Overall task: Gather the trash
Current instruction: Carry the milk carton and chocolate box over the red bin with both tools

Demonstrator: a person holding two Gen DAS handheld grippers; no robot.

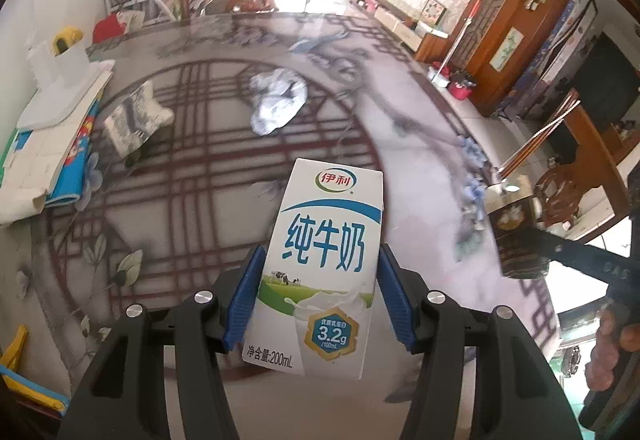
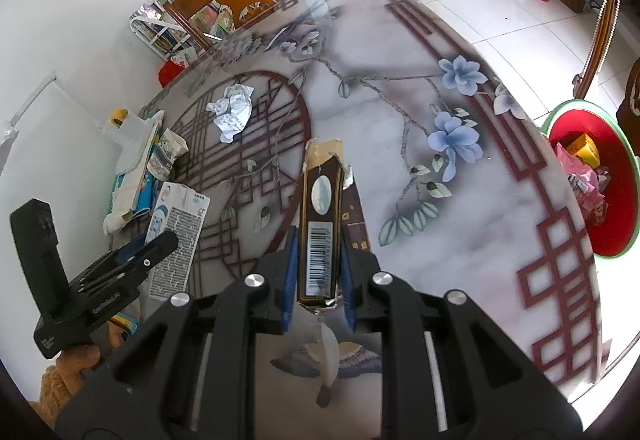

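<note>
A milk carton [image 1: 324,264] stands upright between the left gripper's [image 1: 320,296] blue pads, clamped above the patterned table [image 1: 192,175]. The right gripper [image 2: 318,280] pinches a flattened dark box [image 2: 320,232]; crumpled paper [image 1: 278,99] lies beyond.

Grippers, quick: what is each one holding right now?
Left gripper: closed on the milk carton.
Right gripper: closed on the torn dark box.

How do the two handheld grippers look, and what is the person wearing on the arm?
Both the left gripper and the right gripper have black angular bodies, silver round bolts and ribbed blue pads. No cables show. At the right wrist view's lower left, a mustard knitted sleeve is visible.
</note>
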